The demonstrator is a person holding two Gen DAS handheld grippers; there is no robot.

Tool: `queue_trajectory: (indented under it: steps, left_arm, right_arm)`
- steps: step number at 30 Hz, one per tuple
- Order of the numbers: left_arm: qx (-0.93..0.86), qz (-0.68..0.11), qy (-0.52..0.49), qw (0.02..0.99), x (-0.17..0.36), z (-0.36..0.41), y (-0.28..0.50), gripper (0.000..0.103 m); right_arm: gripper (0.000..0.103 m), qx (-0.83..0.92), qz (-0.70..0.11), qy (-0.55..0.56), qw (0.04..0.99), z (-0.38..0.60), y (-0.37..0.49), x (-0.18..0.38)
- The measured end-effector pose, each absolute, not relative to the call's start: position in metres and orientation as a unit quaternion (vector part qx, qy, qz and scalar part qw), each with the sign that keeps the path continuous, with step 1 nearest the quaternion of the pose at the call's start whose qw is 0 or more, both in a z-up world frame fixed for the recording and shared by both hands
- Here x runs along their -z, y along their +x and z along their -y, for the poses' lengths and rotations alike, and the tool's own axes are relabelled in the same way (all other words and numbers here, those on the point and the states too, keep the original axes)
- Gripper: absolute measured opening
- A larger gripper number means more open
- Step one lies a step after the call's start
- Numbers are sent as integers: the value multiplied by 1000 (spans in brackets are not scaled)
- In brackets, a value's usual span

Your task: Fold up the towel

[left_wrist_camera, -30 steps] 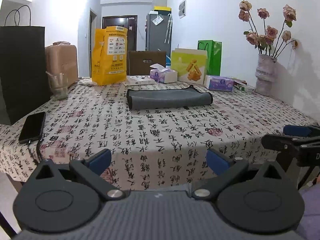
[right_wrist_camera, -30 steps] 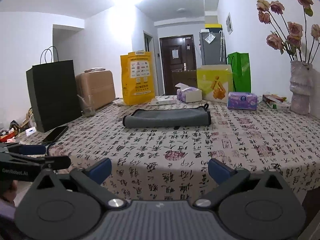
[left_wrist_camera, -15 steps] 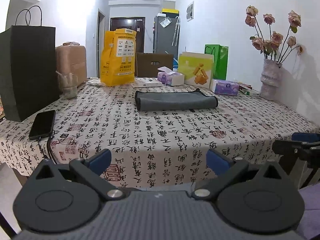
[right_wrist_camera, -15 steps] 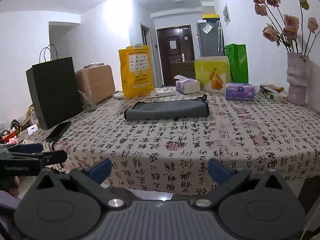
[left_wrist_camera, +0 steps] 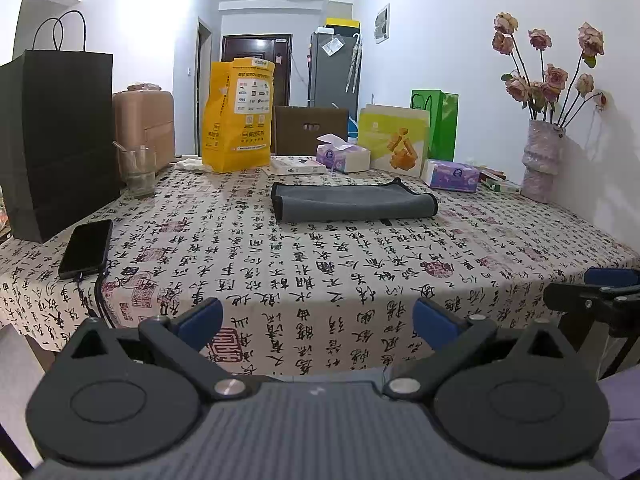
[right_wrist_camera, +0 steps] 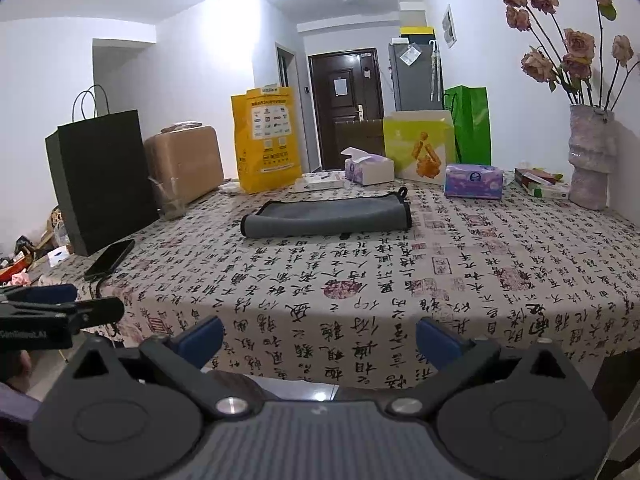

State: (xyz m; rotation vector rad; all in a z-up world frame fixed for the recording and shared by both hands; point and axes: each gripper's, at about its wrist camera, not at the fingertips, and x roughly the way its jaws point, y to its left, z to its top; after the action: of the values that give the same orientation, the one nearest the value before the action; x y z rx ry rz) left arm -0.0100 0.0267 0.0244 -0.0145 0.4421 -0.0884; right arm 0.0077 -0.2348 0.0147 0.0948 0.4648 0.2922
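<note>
A grey towel (left_wrist_camera: 354,203) with a dark hem lies folded into a long flat band on the far middle of the table; it also shows in the right wrist view (right_wrist_camera: 328,218). My left gripper (left_wrist_camera: 318,322) is open and empty, held in front of the table's near edge, far from the towel. My right gripper (right_wrist_camera: 320,338) is open and empty, also in front of the near edge. The right gripper's tip shows at the right of the left wrist view (left_wrist_camera: 596,294). The left gripper's tip shows at the left of the right wrist view (right_wrist_camera: 60,304).
The table (left_wrist_camera: 320,264) has a calligraphy-print cloth. A phone (left_wrist_camera: 86,248) with a cable lies at the left edge. A black paper bag (left_wrist_camera: 56,140), a glass (left_wrist_camera: 138,170), a yellow bag (left_wrist_camera: 238,116), tissue boxes (left_wrist_camera: 452,176) and a flower vase (left_wrist_camera: 542,164) stand around the back.
Both grippers have drawn back from the table and lifted a little, so more of the hanging cloth edge shows. The towel has not moved.
</note>
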Motion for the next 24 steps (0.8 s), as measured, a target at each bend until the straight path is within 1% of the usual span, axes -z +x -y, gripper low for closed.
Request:
queue_trajectory:
  steps: [24]
  left_arm:
    - [41,-213,-5,976,-26,-25,-11,103]
  right_arm:
    - [103,-152,-226,48,961,235,8,-16]
